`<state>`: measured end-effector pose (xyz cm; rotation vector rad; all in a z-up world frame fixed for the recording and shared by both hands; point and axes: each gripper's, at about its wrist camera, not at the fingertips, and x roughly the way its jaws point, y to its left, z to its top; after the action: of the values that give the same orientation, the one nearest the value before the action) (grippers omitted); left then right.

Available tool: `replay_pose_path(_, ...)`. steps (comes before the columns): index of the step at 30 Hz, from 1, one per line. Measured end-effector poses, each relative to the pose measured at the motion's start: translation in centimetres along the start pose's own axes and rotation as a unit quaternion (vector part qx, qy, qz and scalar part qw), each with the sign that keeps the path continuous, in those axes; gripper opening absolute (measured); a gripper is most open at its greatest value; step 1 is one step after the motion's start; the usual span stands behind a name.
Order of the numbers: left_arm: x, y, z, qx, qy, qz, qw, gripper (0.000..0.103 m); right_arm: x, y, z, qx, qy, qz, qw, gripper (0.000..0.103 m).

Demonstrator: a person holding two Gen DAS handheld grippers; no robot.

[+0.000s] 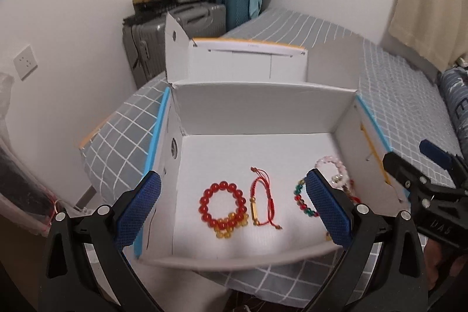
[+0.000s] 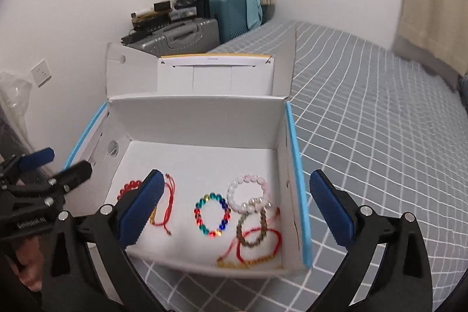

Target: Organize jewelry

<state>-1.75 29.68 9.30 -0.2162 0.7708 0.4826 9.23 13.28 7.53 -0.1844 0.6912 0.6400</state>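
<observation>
Both grippers hover over the near edge of the box (image 2: 204,119), and both stand wide with nothing between the pads. In its own view the right gripper (image 2: 234,208) has its left pad over the red cord bracelet and its right pad outside the box wall, above the bed (image 2: 380,122). The left gripper (image 1: 234,208) frames the left half of the box floor, and the right gripper shows at its 3 o'clock, just beyond the box wall.

From the right gripper outward: directly ahead, toward 12 o'clock, the rainbow bracelet (image 2: 211,215) lies flat and alone on the white floor. At 1 o'clock from it the pink bracelet (image 2: 248,193) lies as an open ring, but its lower edge touches a tangle: an olive bracelet (image 2: 253,230), a red cord (image 2: 257,241) and an amber strand (image 2: 248,262) overlap in the near right corner. At 9 o'clock of the rainbow one sits the red cord bracelet (image 1: 260,201) with its gold tube, and beyond it the red bead bracelet (image 1: 223,208) with amber beads at its bottom.

As I judge it, the job is more than half done. Three pieces, the red bead, the red cord and the rainbow, lie apart in a row, each clear of its neighbour. The pink one is nearly placed. What is left is the heap in the right corner: its pieces want separating and laying out singly, and the far half of the floor is free for them.
</observation>
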Motion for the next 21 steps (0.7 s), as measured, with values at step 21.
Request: replay_pose_path(21,-2.1,-0.8,-7.8,0.0,-0.005,-0.014,0.9999,0.097,-3.8,0.7,-7.7,0.003,-0.014,-0.008,1.0,0.096)
